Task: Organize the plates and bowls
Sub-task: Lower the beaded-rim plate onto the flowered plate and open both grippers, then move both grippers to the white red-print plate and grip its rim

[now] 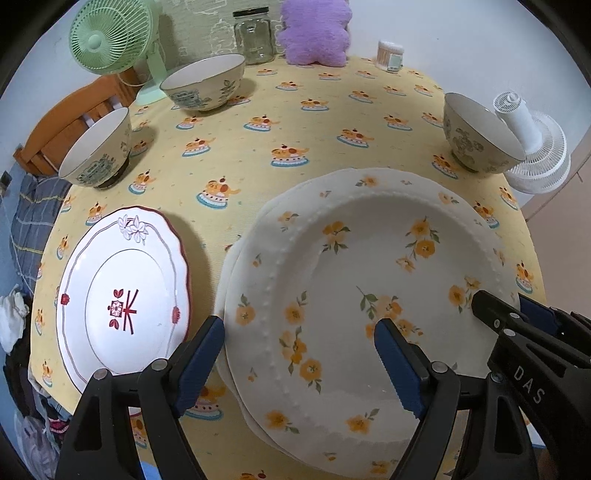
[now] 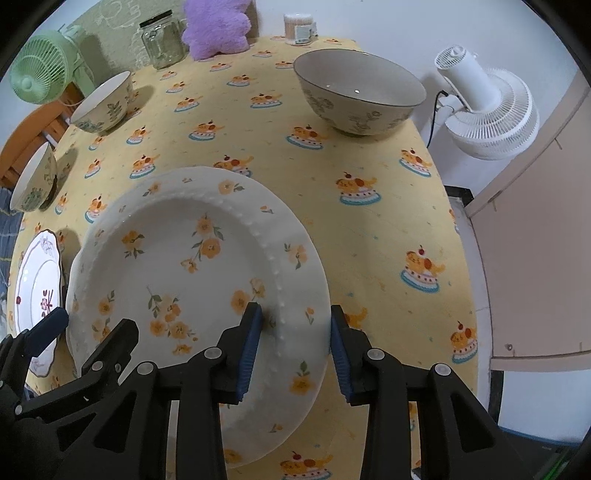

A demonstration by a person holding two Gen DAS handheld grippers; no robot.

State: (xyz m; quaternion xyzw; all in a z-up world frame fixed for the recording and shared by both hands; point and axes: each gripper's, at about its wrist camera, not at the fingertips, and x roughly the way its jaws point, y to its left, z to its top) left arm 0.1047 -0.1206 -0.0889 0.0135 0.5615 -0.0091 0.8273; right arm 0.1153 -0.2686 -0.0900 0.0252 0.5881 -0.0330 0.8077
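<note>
A yellow cloth [image 1: 295, 122] printed with little cakes covers the desk. Along its far edge stand a green fan [image 1: 107, 35], an empty glass jar [image 1: 254, 37] with a black lid, a fluffy purple cushion [image 1: 316, 31] and a small tub of cotton swabs [image 1: 389, 55]. Off the right side a white fan [image 2: 487, 107] stands against the wall, and on the left a wooden chair [image 1: 70, 122] shows beyond the desk's edge, with blue checked fabric [image 1: 35, 218] just below it.

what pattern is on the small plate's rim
Dark red scalloped edge on the small plate, with white flowers; clearest in left wrist view.
</note>
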